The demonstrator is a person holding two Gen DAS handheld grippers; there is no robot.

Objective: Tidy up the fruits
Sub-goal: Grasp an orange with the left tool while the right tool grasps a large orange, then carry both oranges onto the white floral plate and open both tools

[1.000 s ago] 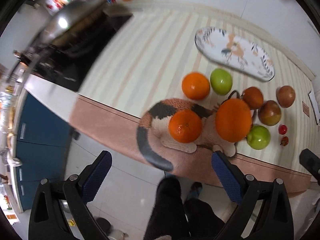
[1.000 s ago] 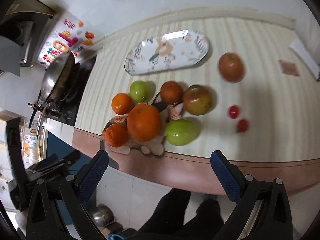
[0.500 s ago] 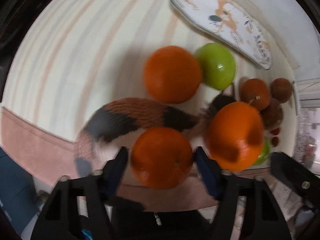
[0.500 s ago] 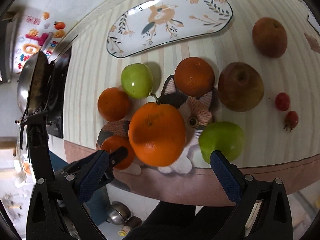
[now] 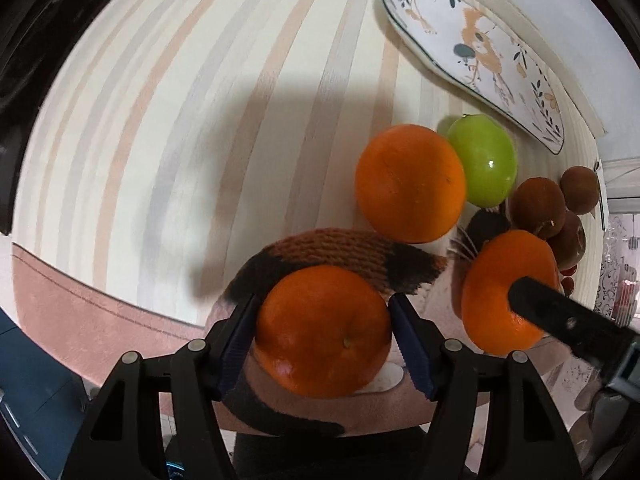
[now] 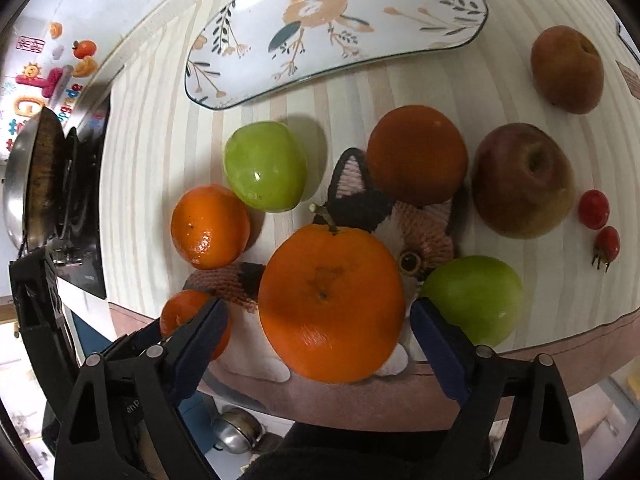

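Striped cloth covers the surface (image 6: 160, 128), a knitted cat mat (image 6: 424, 224) near its front edge. Left tongs (image 5: 323, 330) pinch a small orange (image 5: 322, 330) on the mat; squeeze gently, its skin is glossy and round. Right tongs (image 6: 320, 320) stand spread around the big stemmed orange (image 6: 330, 304), pads not touching. Beyond both lies a smooth floral dish (image 6: 340, 28).

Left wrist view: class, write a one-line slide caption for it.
Left claw closes on a small orange lying on the knitted cat mat, with a floral plate beyond the other fruit.
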